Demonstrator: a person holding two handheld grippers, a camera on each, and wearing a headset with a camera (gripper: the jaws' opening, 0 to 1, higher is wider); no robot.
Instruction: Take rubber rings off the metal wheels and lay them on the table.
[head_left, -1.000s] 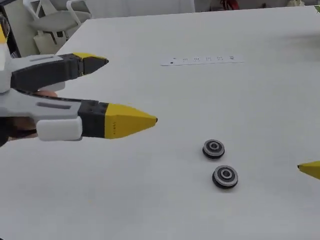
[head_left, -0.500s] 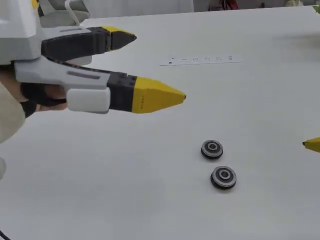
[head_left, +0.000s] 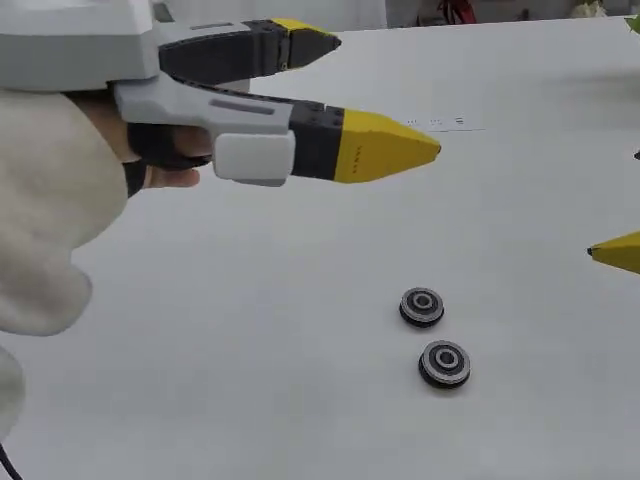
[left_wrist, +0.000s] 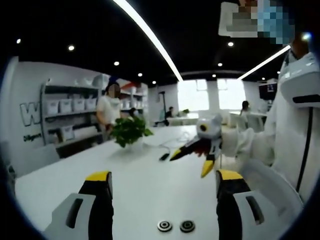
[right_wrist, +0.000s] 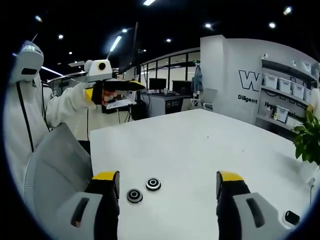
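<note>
Two metal wheels (head_left: 421, 307) (head_left: 444, 363) lie close together on the table (head_left: 250, 330); left tongs (head_left: 387, 96) and right tongs (right_wrist: 167, 175) both gape, empty

Table (head_left: 250, 330) is smooth, matt white. Wheels (head_left: 421, 307) show shiny metal hubs in dull black rubber rings (head_left: 405, 310). Left gripper (head_left: 387, 96) is matt plastic, sleeve (head_left: 40, 220) fleecy cloth.

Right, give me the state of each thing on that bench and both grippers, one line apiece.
Left gripper: jaws open, empty, raised.
Right gripper: jaws open, empty.
Farther metal wheel: lying flat, rubber ring on.
Nearer metal wheel: lying flat, rubber ring on.
</note>
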